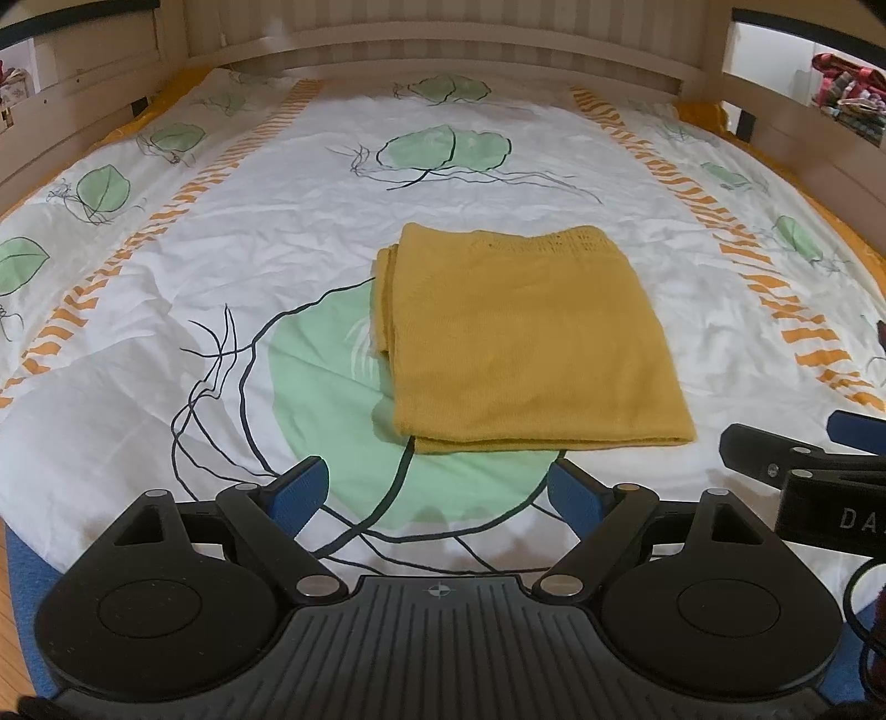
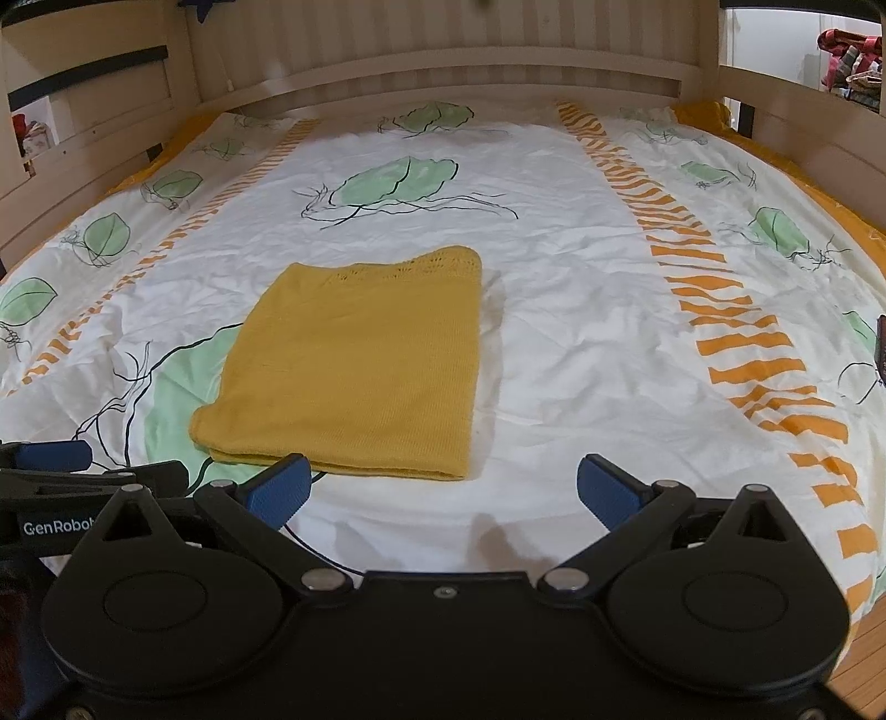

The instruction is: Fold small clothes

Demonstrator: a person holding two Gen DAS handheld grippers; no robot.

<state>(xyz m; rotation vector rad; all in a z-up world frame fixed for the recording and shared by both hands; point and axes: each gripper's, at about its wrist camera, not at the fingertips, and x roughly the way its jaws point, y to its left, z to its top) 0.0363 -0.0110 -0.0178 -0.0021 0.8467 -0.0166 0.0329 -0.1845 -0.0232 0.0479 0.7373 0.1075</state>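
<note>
A mustard-yellow knit garment [image 1: 526, 338] lies folded into a flat rectangle on the bed; it also shows in the right wrist view [image 2: 354, 365]. My left gripper [image 1: 443, 498] is open and empty, just short of the garment's near edge. My right gripper [image 2: 443, 493] is open and empty, near the garment's near right corner, its left fingertip [image 2: 279, 487] close to the folded edge. The right gripper shows at the right edge of the left wrist view [image 1: 803, 459], and the left gripper at the left edge of the right wrist view [image 2: 55, 459].
The bed is covered by a white sheet [image 1: 277, 249] with green leaves and orange stripes. A wooden headboard [image 1: 443, 50] and side rails surround it. Shelves with colourful items [image 1: 847, 88] stand at the far right.
</note>
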